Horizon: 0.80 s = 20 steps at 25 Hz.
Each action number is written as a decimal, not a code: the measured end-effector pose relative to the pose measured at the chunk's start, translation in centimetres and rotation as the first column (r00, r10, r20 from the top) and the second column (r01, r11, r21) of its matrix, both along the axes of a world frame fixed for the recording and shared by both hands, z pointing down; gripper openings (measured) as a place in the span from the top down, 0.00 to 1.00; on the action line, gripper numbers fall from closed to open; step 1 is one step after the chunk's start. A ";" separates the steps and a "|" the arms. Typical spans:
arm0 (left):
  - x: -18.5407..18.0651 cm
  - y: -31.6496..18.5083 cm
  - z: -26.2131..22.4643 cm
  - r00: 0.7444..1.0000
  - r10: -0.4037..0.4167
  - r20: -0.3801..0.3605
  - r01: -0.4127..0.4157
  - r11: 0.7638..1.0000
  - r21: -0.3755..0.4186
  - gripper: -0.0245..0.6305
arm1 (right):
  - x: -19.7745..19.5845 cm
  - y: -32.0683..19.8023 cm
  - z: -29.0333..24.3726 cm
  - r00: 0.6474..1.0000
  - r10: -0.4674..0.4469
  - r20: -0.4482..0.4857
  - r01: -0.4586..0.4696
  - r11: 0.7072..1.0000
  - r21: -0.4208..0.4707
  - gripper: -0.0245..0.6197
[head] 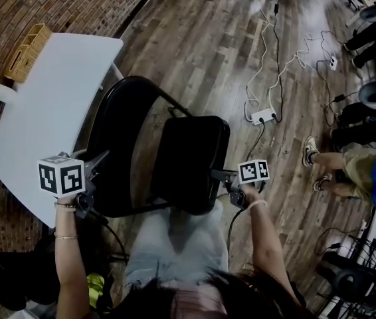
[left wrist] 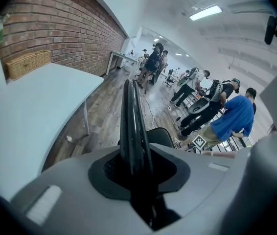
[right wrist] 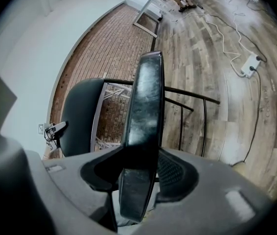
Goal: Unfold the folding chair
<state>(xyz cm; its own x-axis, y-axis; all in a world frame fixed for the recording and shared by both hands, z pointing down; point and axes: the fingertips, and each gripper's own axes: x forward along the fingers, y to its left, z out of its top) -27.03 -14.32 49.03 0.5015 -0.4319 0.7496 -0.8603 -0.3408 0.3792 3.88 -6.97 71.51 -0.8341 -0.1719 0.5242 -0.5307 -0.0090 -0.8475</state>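
A black folding chair stands on the wood floor in front of me. Its curved backrest is at the left and its padded seat at the centre. My left gripper is shut on the backrest's edge, a thin black rim that runs up between the jaws of the left gripper. My right gripper is shut on the seat's right edge. In the right gripper view the seat pad stands on edge in the right gripper, with the backrest behind it at the left.
A white table stands at the left against the brick wall, with a wicker basket and a vase on it. A power strip and cables lie on the floor beyond the chair. A person's legs and office chairs are at the right.
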 end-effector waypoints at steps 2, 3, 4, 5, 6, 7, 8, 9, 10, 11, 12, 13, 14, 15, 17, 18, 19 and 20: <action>0.6 0.2 0.0 1.000 0.002 0.001 -0.002 1.000 -0.001 0.83 | 0.6 0.3 0.2 1.000 0.001 0.004 -0.001 1.000 -0.010 0.67; 0.8 0.2 0.0 1.000 0.002 0.001 -0.002 1.000 -0.001 0.83 | 0.8 0.3 0.4 1.000 0.002 0.006 -0.002 1.000 -0.013 0.67; 1.0 0.3 0.0 1.000 0.002 0.002 -0.002 1.000 0.000 0.83 | 1.0 0.4 0.5 1.000 0.003 0.009 -0.003 1.000 -0.015 0.67; 1.2 0.3 0.0 1.000 0.002 0.003 -0.002 1.000 0.000 0.83 | 1.2 0.4 0.6 1.000 0.004 0.013 -0.004 1.000 -0.017 0.67; 1.4 0.4 0.0 1.000 0.002 0.004 -0.002 1.000 0.000 0.83 | 1.5 0.5 0.7 1.000 0.005 0.019 -0.005 1.000 -0.017 0.67; 1.7 0.5 0.0 1.000 0.001 0.005 -0.001 1.000 0.000 0.83 | 1.7 0.6 0.8 1.000 0.006 0.025 -0.005 1.000 -0.018 0.67; 1.9 0.6 0.0 1.000 0.001 0.006 -0.001 1.000 0.000 0.83 | 2.0 0.6 0.9 1.000 0.006 0.031 -0.005 1.000 -0.017 0.67; 2.1 0.6 0.0 1.000 0.001 0.007 -0.001 1.000 0.000 0.83 | 2.3 0.7 1.0 0.999 0.005 0.037 -0.005 1.000 -0.017 0.67; 2.2 0.7 0.0 1.000 0.001 0.009 -0.001 1.000 0.000 0.83 | 2.5 0.8 1.1 0.999 0.005 0.042 -0.004 1.000 -0.018 0.67; 2.4 0.7 0.0 1.000 0.002 0.010 -0.002 1.000 0.001 0.83 | 2.8 0.9 1.2 0.999 0.005 0.045 -0.005 1.000 -0.020 0.67; 2.5 0.7 0.1 1.000 0.003 0.011 -0.003 1.000 0.002 0.83 | 3.0 1.0 1.4 0.999 0.005 0.046 -0.004 1.000 -0.023 0.67; 2.7 0.7 0.1 1.000 0.003 0.010 -0.003 1.000 0.002 0.83 | 3.3 1.0 1.6 0.999 0.004 0.045 -0.003 1.000 -0.027 0.67; 2.8 0.8 0.2 1.000 0.002 0.009 -0.002 1.000 0.002 0.83 | 3.5 1.1 1.8 0.999 0.003 0.044 -0.001 1.000 -0.030 0.67; 3.0 0.9 0.3 1.000 0.001 0.008 -0.001 1.000 0.002 0.83 | 3.7 1.1 2.0 0.999 0.001 0.044 0.000 0.999 -0.033 0.67; 3.2 1.0 0.4 1.000 0.002 0.008 -0.002 1.000 0.001 0.84 | 4.0 1.3 2.2 0.999 0.004 0.046 -0.002 0.999 -0.040 0.67; 3.2 1.0 0.4 1.000 0.003 0.009 -0.003 1.000 0.001 0.84 | 4.2 1.3 2.3 0.999 0.009 0.047 -0.007 0.999 -0.041 0.67; 3.2 0.9 0.4 1.000 0.004 0.009 -0.004 1.000 0.001 0.84 | 4.3 1.3 2.4 0.999 0.014 0.048 -0.012 0.999 -0.042 0.67; 3.2 1.0 0.5 1.000 0.004 0.009 -0.004 1.000 0.002 0.83 | 4.4 1.4 2.5 0.999 0.017 0.051 -0.015 0.999 -0.041 0.67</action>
